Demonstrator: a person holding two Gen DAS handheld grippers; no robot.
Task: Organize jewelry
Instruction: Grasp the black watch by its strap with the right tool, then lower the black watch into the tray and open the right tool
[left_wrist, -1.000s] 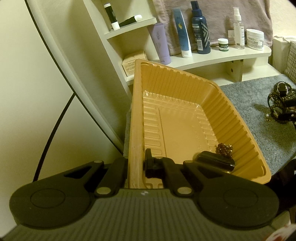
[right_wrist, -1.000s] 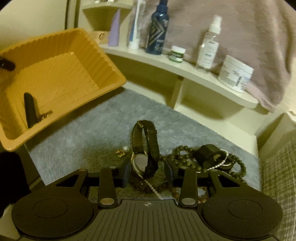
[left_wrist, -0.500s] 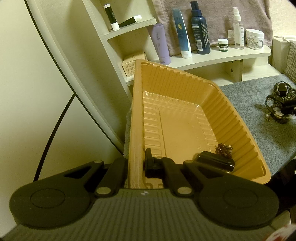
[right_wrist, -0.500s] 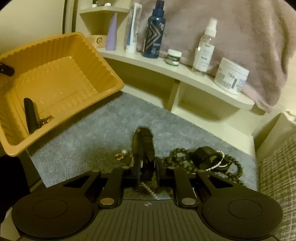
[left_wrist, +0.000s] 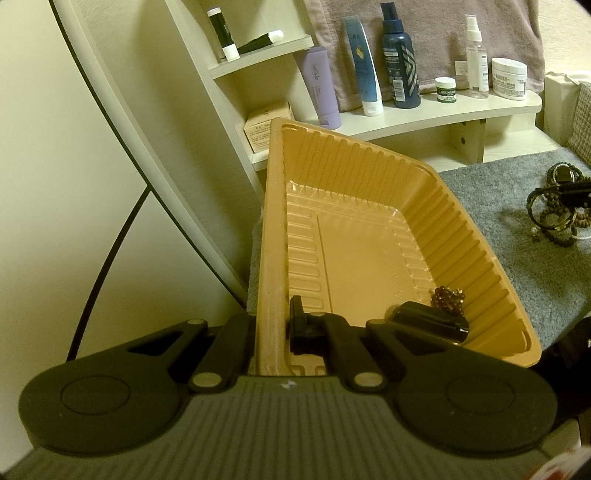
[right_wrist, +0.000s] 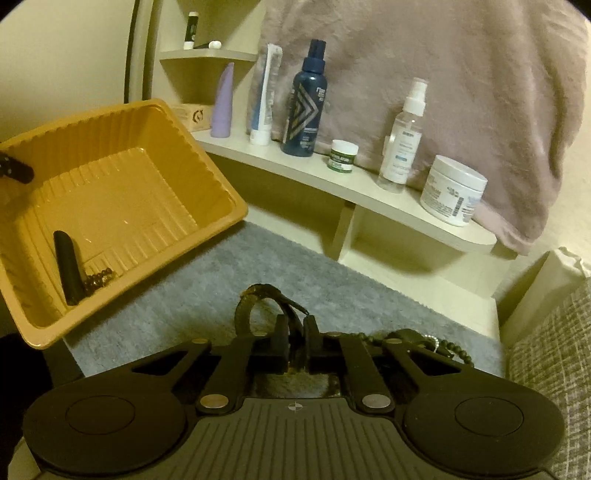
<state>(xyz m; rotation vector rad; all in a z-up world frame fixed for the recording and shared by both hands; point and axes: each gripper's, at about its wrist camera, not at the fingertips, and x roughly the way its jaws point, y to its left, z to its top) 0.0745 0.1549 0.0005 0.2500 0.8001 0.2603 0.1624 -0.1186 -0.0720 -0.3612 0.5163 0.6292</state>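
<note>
At 9 o'clock: my left claw (left_wrist: 271, 328) clamps ribbed orange plastic tray (left_wrist: 369, 236) rim | 6 o'clock: my right claw (right_wrist: 294, 345) pinches black-strapped wristwatch (right_wrist: 258, 306)

Toiletry bottles (right_wrist: 304, 99), white jar (right_wrist: 452, 195) on shelf (right_wrist: 369, 188); towel (right_wrist: 461, 74) behind.

Glossy ribbed plastic tray (left_wrist: 373, 206), fuzzy grey cloth mat (left_wrist: 517, 206), matt black gripper (right_wrist: 294, 341).
</note>
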